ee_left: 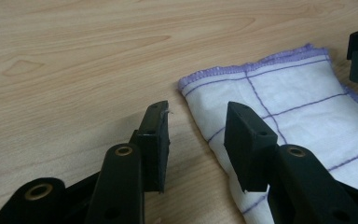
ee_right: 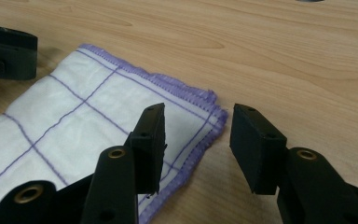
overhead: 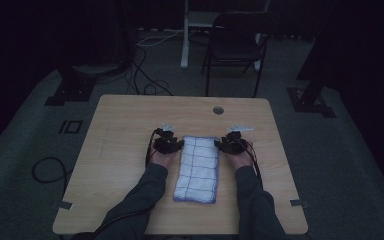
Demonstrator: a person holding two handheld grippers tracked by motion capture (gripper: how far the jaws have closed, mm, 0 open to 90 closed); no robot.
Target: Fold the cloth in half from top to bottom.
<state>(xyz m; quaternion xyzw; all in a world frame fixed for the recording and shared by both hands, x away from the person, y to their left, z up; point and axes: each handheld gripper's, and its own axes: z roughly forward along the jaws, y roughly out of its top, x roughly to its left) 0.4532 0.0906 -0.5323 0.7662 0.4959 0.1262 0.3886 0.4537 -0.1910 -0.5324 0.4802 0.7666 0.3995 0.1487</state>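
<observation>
Folded cloth [overhead: 198,169] lying flat near the middle of the table [overhead: 120,130], long side running away from the person, far end between the two grippers. White woven fabric, thin purple grid lines, purple stitched hem, soft and slightly puckered, layered edges visible at the far corners. Table pale wood-grain laminate, smooth, rounded corners, round grey cable hole [overhead: 218,110] near far edge. Left gripper [overhead: 169,142] at the cloth's far left corner, held low over the tabletop; left gripper view: jaws apart, nothing pinched, bare wood and the cloth's hem in the gap, right pad [ee_left: 247,142] over the cloth edge, left pad [ee_left: 154,140] over wood. Right gripper [overhead: 230,144] at the far right corner; right gripper view: jaws likewise apart, not clamped, left pad [ee_right: 150,140] over the hemmed corner, right pad [ee_right: 254,144] over bare wood. Pads matte black, flat, blocky rectangles on black arms with brass-coloured rivets. Dark sleeves [overhead: 145,192] entering from the near edge. Beyond the table: grey carpet, black folding chair [overhead: 235,42], loose cables [overhead: 145,75] on the floor.
</observation>
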